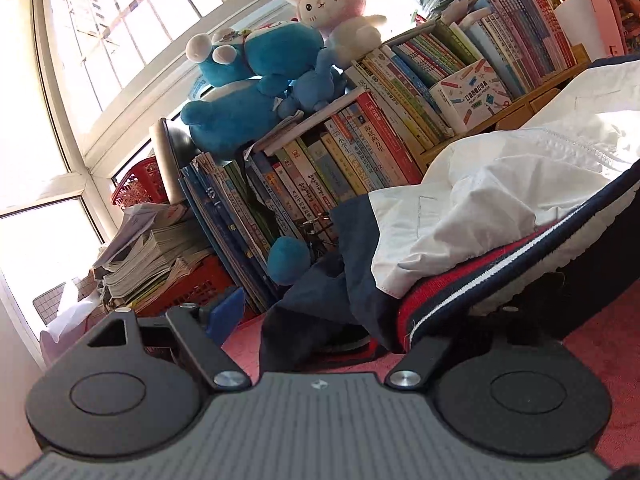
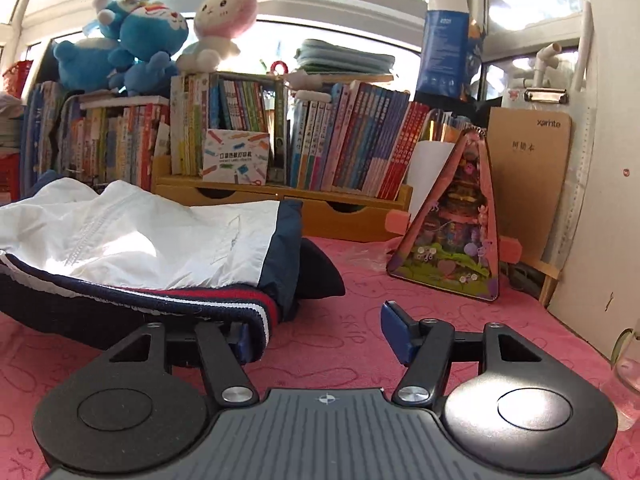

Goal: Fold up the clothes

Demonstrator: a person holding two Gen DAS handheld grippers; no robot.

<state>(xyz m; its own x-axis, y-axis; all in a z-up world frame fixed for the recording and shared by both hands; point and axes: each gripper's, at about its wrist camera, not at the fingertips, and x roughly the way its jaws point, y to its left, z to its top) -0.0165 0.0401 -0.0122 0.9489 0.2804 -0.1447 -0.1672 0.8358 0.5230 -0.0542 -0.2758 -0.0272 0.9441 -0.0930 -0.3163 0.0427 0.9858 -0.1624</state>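
Note:
A white and navy jacket [image 1: 480, 200] with a red, white and navy striped hem [image 1: 460, 292] lies bunched on the pink tablecloth [image 1: 600, 344]. My left gripper [image 1: 340, 320] stands open at its edge. Its blue left pad [image 1: 226, 312] is bare. The right finger is hidden under the hem, and a navy sleeve [image 1: 304, 320] lies between the jaws. In the right wrist view the same jacket [image 2: 140, 236] sits to the left. My right gripper [image 2: 320, 336] is open, with its left finger [image 2: 242, 340] against the hem's corner [image 2: 256, 316] and its right pad [image 2: 396, 332] over bare cloth.
Rows of books [image 2: 280, 132] on a wooden shelf [image 2: 280, 200] line the back, with blue and pink plush toys [image 2: 132, 40] on top. A pink triangular toy box [image 2: 460, 232] and a brown clipboard [image 2: 528, 168] stand at the right. Red baskets [image 1: 140, 184] and paper stacks [image 1: 152, 248] sit at the left.

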